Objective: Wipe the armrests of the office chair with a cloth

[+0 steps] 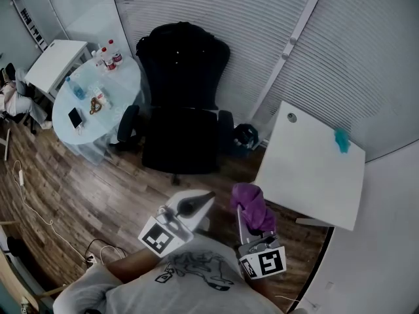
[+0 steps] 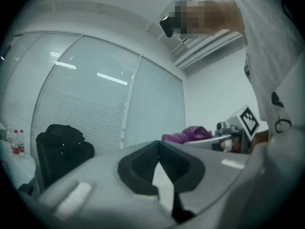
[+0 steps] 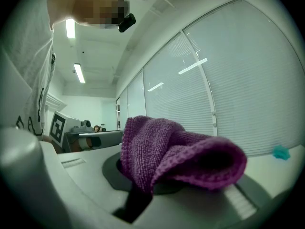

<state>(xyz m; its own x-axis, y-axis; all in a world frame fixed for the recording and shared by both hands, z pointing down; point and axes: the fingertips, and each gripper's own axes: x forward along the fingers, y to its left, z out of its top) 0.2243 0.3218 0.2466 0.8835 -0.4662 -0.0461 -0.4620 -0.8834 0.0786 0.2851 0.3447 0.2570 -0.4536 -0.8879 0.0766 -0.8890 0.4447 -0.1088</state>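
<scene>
Two grippers sit low in my head view, both well short of the black office chair (image 1: 180, 110), whose armrests (image 1: 127, 123) flank the seat. My left gripper (image 1: 198, 203) carries nothing. My right gripper (image 1: 250, 218) points upward with the purple cloth (image 1: 254, 205) bunched over its tip, near the white desk (image 1: 314, 169).

My left gripper view shows the jaws meeting at their tips, with only a thin wedge of gap behind and nothing between them.

My right gripper view shows the jaws pinched on the cloth, which folds over and droops to the right, covering the tips.
</scene>
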